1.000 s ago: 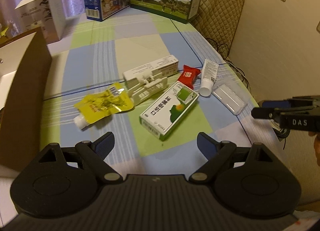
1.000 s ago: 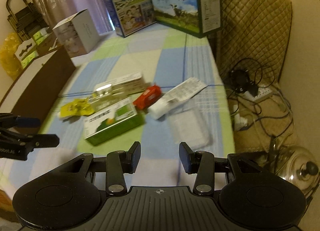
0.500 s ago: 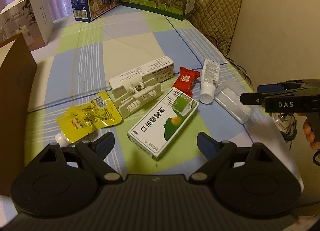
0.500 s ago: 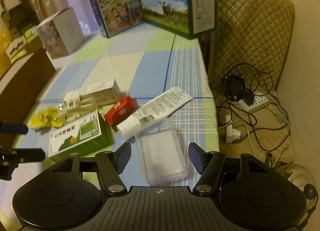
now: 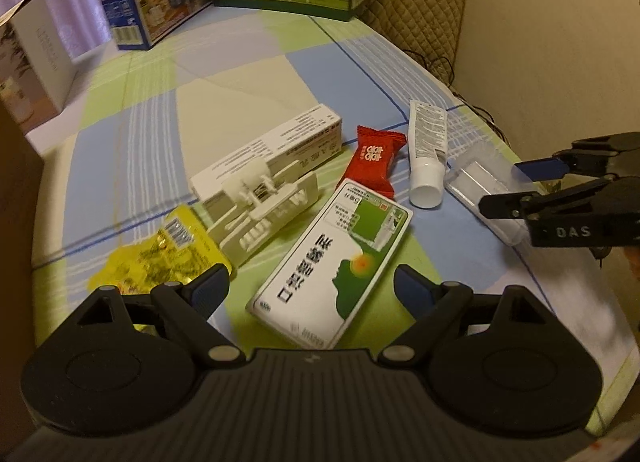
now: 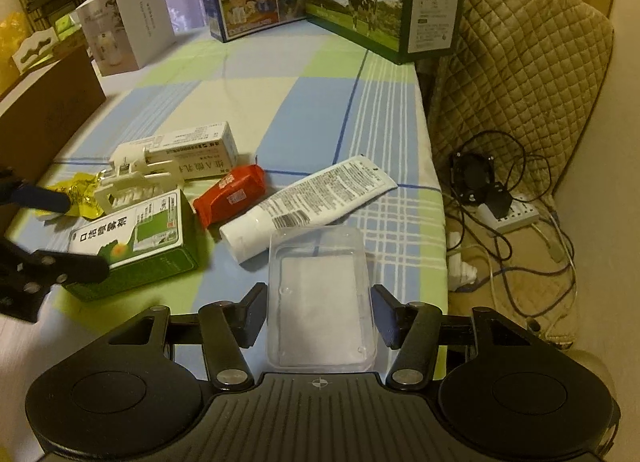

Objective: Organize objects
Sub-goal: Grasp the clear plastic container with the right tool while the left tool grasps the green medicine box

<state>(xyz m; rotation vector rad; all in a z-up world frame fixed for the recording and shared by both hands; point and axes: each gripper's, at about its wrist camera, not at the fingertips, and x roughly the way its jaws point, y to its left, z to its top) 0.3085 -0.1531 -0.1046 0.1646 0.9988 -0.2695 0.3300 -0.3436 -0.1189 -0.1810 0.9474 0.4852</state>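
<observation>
Checked tablecloth [image 6: 312, 110]: clear plastic case [image 6: 320, 302] lies at six o'clock, straddled by the closing right gripper [image 6: 320, 312], not yet pinched. Judged light, slippery, brittle; long sides are best gripped. Left gripper [image 5: 312, 286] is held wide apart, empty.

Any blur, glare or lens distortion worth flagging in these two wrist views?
Left wrist: warm dim light, slight motion blur on the green medicine box and yellow pouch, strong fisheye bend at the table edge. Right wrist: sharper, mild sheen on the clear plastic case, corners vignetted.
</observation>
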